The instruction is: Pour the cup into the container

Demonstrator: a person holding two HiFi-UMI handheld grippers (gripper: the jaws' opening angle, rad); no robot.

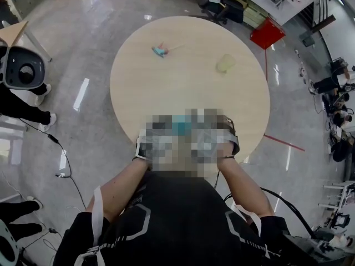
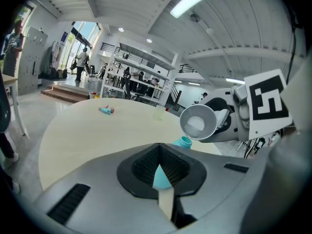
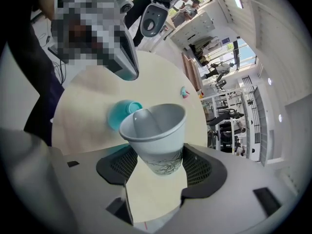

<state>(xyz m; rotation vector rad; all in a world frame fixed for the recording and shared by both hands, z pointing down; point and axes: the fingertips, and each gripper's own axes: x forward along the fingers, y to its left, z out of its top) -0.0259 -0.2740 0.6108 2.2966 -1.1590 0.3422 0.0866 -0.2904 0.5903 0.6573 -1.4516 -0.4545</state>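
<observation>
My right gripper is shut on a white paper cup with a dark twig print. The cup is tilted, and its mouth points toward a teal container just beyond it. In the left gripper view the cup hangs right above the container's open mouth. My left gripper is shut on the container's teal body, which shows between its jaws. What the cup holds I cannot tell. In the head view a mosaic patch hides both grippers at the near edge of the round table.
A small teal and pink object and a translucent cup lie on the far half of the table. A red box stands on the floor beyond. Cables trail at the left, near people's legs.
</observation>
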